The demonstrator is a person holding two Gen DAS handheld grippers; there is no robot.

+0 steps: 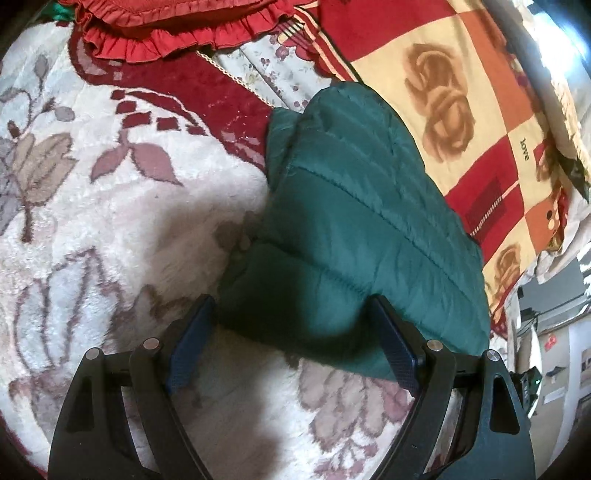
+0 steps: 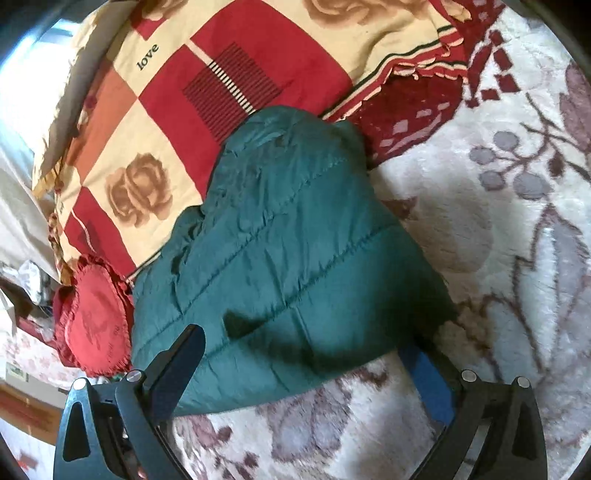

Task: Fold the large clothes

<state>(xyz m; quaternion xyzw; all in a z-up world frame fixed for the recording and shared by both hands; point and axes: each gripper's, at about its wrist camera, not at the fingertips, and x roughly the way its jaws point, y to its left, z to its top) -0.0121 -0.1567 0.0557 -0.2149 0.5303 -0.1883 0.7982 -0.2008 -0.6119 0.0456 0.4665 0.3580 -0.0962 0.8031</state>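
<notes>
A dark green quilted jacket (image 1: pixel 351 221) lies folded into a thick bundle on the bed, partly on a white flowered fleece blanket (image 1: pixel 129 221) and partly on a checked quilt. My left gripper (image 1: pixel 291 301) stands open just above the bundle's near edge, whose corner lies between the blue pads (image 1: pixel 188 347). In the right wrist view the same jacket (image 2: pixel 295 229) fills the middle. My right gripper (image 2: pixel 301 339) is spread wide and open over its near hem. The left finger rests in front of the cloth and the tip of the right finger is hidden by the hem.
A red and cream quilt with rose prints (image 1: pixel 443 92) (image 2: pixel 166 129) lies beyond the jacket. A red ruffled pillow (image 1: pixel 166 29) sits at the back, and a round red ruffled cushion (image 2: pixel 96 325) lies beside the jacket. The bed's edge and the room floor (image 1: pixel 554 332) show at the far right.
</notes>
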